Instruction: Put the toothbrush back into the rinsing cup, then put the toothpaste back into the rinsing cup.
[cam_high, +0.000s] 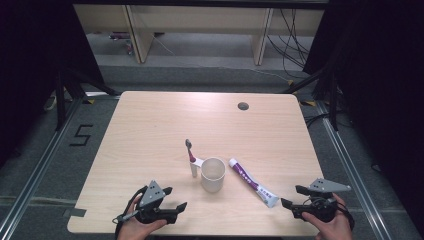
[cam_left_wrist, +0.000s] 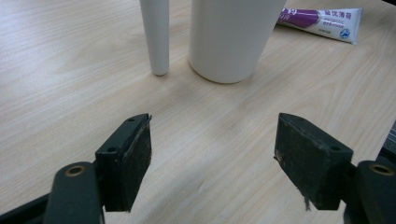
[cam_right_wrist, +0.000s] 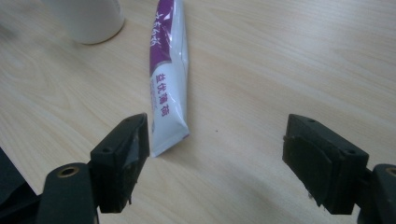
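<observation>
A white cup stands near the table's middle front. A toothbrush with a white handle lies just left of it, its head pointing away. A purple and white toothpaste tube lies to the right of the cup. My left gripper rests open near the front edge, left of the cup. In the left gripper view the cup and the toothbrush handle stand ahead of the empty jaws. My right gripper is open at the front right. Its view has the tube's flat end beside the left jaw, apart from it.
The wooden table has a round cable hole at the far right. Bare wood spreads behind the cup. Beyond the table are grey floor, a marker "5" at the left and pale furniture legs at the back.
</observation>
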